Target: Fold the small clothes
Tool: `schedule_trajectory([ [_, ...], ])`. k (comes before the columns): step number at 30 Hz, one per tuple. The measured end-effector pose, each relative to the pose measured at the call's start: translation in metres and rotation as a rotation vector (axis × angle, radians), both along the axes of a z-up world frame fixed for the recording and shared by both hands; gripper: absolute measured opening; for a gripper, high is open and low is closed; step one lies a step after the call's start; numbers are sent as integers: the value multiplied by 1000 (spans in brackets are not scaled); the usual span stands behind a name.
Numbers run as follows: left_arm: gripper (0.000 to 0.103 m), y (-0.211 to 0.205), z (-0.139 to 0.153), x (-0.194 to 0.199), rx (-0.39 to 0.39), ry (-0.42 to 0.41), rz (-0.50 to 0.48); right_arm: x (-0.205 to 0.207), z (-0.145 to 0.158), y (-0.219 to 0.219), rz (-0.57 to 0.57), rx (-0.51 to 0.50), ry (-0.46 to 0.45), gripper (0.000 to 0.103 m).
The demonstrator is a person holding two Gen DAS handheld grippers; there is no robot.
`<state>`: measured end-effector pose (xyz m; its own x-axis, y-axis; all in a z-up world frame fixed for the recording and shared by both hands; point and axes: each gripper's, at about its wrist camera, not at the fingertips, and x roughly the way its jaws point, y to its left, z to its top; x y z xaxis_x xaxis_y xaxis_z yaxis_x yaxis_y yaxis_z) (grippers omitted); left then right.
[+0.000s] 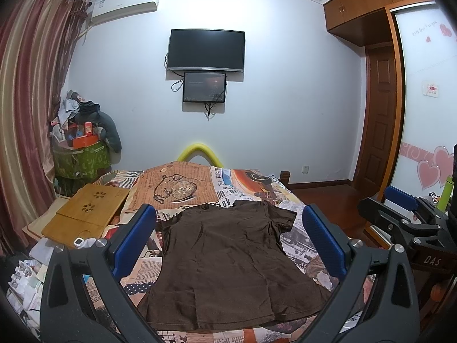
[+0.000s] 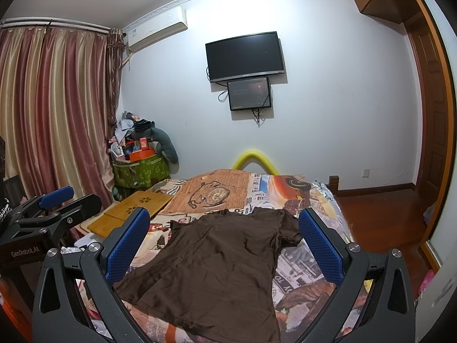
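Observation:
A small brown T-shirt [image 1: 228, 260] lies spread flat on the bed's patterned cover [image 1: 182, 188], collar at the far end and hem nearest me. It also shows in the right wrist view [image 2: 217, 268]. My left gripper [image 1: 228, 217] is open and empty, held above the shirt's near half with its blue pads wide apart. My right gripper [image 2: 222, 223] is open and empty too, hovering over the shirt. The right gripper shows at the right of the left wrist view [image 1: 397, 208]. The left gripper shows at the left of the right wrist view [image 2: 54, 200].
A bamboo lap tray [image 1: 88, 214] lies at the bed's left side, with clutter below it [image 1: 28, 274]. A green basket piled with things [image 1: 82, 160] stands by the curtain. A yellow foam bumper [image 1: 200, 150] caps the footboard. Wooden floor [image 1: 325, 197] lies to the right.

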<state>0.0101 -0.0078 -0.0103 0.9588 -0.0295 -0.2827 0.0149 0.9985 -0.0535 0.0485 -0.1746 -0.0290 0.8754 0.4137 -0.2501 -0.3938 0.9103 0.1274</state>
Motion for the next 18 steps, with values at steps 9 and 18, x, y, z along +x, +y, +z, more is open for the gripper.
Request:
schedule_trajectory([
  [9,103,8,1,2,-21,2,4,0,-1,1,1,-4,-1,103],
  [18,103,11,-3,9,-26,6,18,7,-1,3,2,-13,15,103],
])
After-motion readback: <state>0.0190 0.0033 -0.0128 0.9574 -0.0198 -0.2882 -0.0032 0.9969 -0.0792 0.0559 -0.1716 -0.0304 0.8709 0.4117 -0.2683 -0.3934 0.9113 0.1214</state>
